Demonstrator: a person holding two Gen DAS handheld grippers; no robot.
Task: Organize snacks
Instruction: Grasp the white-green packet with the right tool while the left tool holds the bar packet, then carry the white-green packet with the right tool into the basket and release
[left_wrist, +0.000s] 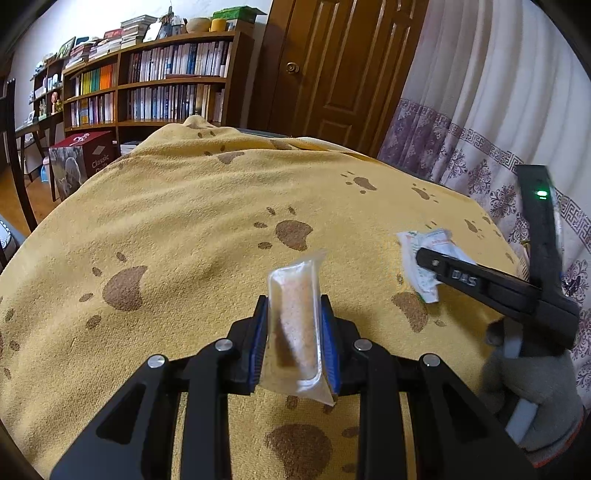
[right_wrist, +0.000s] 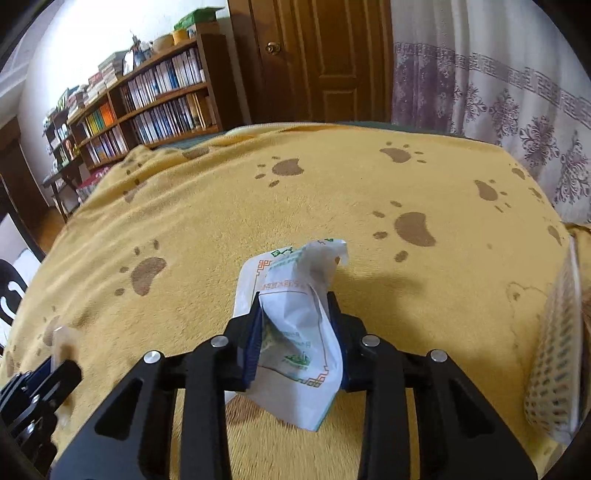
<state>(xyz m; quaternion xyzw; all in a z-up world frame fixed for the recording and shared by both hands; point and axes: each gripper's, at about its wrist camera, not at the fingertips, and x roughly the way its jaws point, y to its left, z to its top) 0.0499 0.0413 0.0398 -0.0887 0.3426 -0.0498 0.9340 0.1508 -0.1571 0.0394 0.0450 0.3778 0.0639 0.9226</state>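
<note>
Behind the yellow fleece blanket with brown paw prints (left_wrist: 177, 221) stand a wooden bookcase full of books (left_wrist: 166, 81), a brown panelled door (left_wrist: 332, 74) and a pale curtain with purple flower borders (left_wrist: 480, 110), none of them in my way. My left gripper (left_wrist: 293, 332) holds a clear plastic packet with a brown snack bar (left_wrist: 295, 314) upright between its blue pads, lifted above the blanket. To its right, my right gripper (right_wrist: 295, 325) is clamped on a crumpled white paper packet with green and orange print (right_wrist: 295, 314), just over the blanket, with a white mesh basket (right_wrist: 554, 350) at the far right edge.
</note>
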